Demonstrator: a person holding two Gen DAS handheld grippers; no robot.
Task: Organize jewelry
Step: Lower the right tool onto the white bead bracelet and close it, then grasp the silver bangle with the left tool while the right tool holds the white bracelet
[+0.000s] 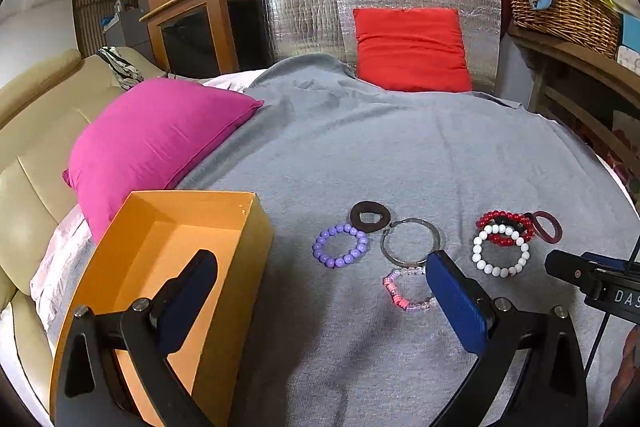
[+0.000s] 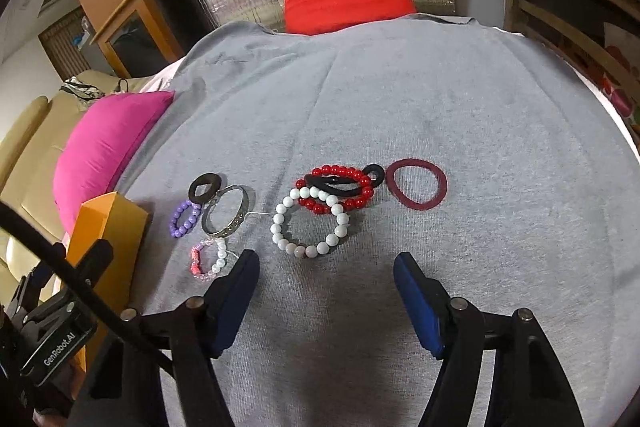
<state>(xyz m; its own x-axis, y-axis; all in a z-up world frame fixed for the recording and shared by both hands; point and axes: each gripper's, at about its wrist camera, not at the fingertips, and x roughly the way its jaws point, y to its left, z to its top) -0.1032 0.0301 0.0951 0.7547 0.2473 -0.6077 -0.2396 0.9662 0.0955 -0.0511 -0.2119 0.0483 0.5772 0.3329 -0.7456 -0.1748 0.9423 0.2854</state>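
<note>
Several bracelets and hair ties lie on a grey cloth (image 2: pixel 440 107). My right gripper (image 2: pixel 326 261) is open just short of a white bead bracelet (image 2: pixel 322 248), nothing between its pads. Behind that bracelet lie a red bead bracelet (image 2: pixel 352 173), a black hair tie (image 2: pixel 340 187) and a maroon hair tie (image 2: pixel 440 187). To the left are a silver bangle (image 2: pixel 240 215), a purple bead bracelet (image 1: pixel 320 251), a dark brown ring (image 1: pixel 356 217) and a pink-and-clear bracelet (image 1: pixel 392 291). My left gripper (image 1: pixel 320 259) is open, one finger over an orange box (image 1: pixel 168 211).
A magenta pillow (image 1: pixel 152 143) lies behind the box, beside a beige sofa (image 1: pixel 32 147). A red cushion (image 1: pixel 412 47) leans on a silver foil panel (image 1: pixel 304 7) at the far end. A wicker basket (image 1: pixel 560 7) sits on a wooden shelf at right.
</note>
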